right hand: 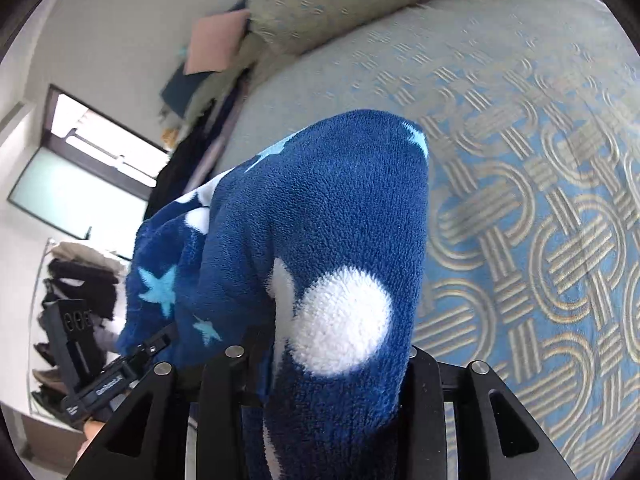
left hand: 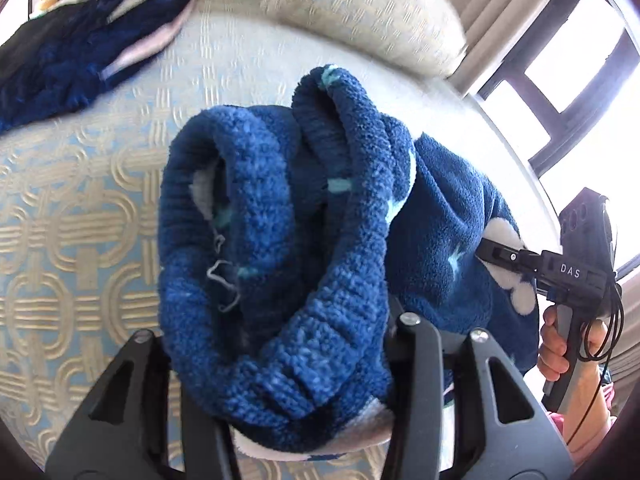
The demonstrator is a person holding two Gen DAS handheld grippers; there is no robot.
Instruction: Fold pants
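Both grippers are holding the pants (left hand: 280, 216) above the bed (left hand: 80, 216). The left gripper (left hand: 308, 432) is clamping the ribbed cuffs. The right gripper (right hand: 328, 420) is gripping fleece.

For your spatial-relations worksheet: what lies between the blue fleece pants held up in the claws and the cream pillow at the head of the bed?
Only bare patterned bedspread, seen in both wrist views between pants and pillow.

A bedroom: patterned bedspread (right hand: 520, 200), pillow (left hand: 372, 12), curtained window (left hand: 560, 80).
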